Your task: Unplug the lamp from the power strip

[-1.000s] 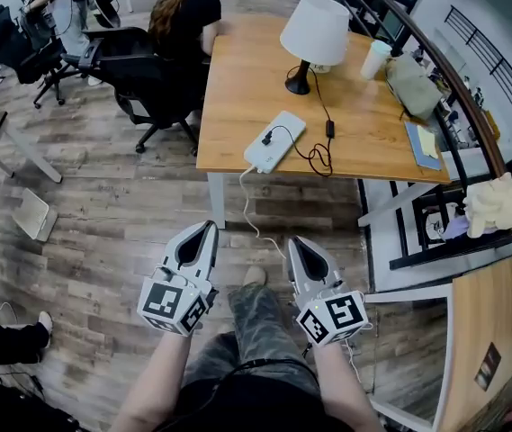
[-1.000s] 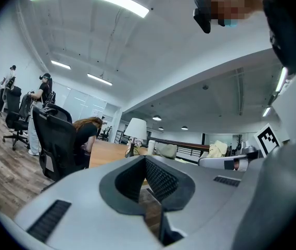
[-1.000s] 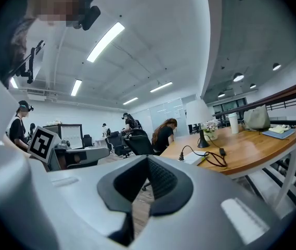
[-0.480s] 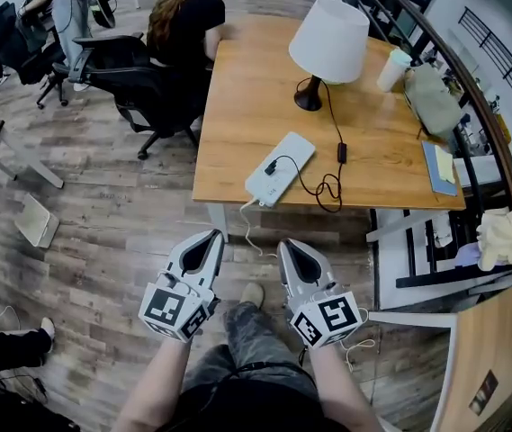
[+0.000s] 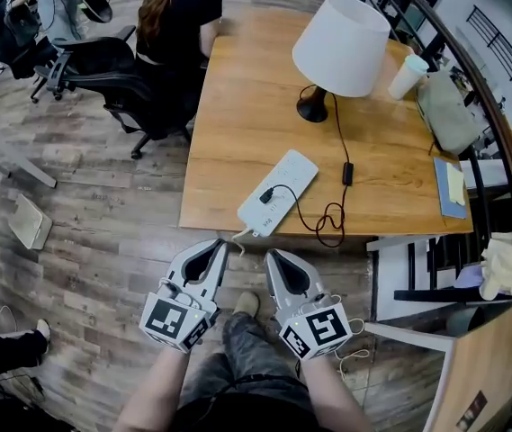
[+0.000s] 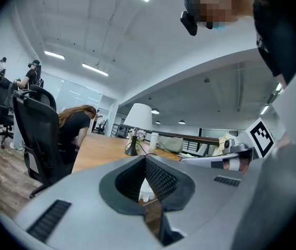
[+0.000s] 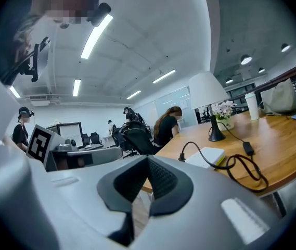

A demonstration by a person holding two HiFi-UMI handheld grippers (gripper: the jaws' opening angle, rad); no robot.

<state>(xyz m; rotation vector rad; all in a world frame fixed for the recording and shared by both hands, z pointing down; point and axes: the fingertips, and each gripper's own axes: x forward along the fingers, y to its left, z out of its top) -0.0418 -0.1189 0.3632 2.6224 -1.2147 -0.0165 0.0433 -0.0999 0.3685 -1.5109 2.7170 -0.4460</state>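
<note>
A white-shaded lamp point(image 5: 341, 34) on a black base stands at the back of the wooden table point(image 5: 238, 133). Its black cord runs forward past an inline switch point(image 5: 347, 173), coils near the front edge, and ends in a black plug point(image 5: 267, 194) seated in the white power strip point(image 5: 278, 193). The strip also shows in the right gripper view point(image 7: 206, 155), with the plug point(image 7: 181, 157) in it. My left gripper point(image 5: 212, 253) and right gripper point(image 5: 277, 263) hang side by side over the floor, short of the table's front edge. Both are shut and hold nothing.
A person in black point(image 5: 179, 21) sits in an office chair point(image 5: 112, 70) at the table's left side. A paper cup point(image 5: 408, 76), a grey bag point(image 5: 453, 115) and a notebook point(image 5: 451, 187) lie along the right. A railing point(image 5: 489, 106) borders that side. The strip's white cable point(image 5: 236, 237) drops off the table.
The table, lamp and power strip have come closer and lower in the head view as I stepped forward. Both grippers stay shut, and the right one has drifted slightly left.
</note>
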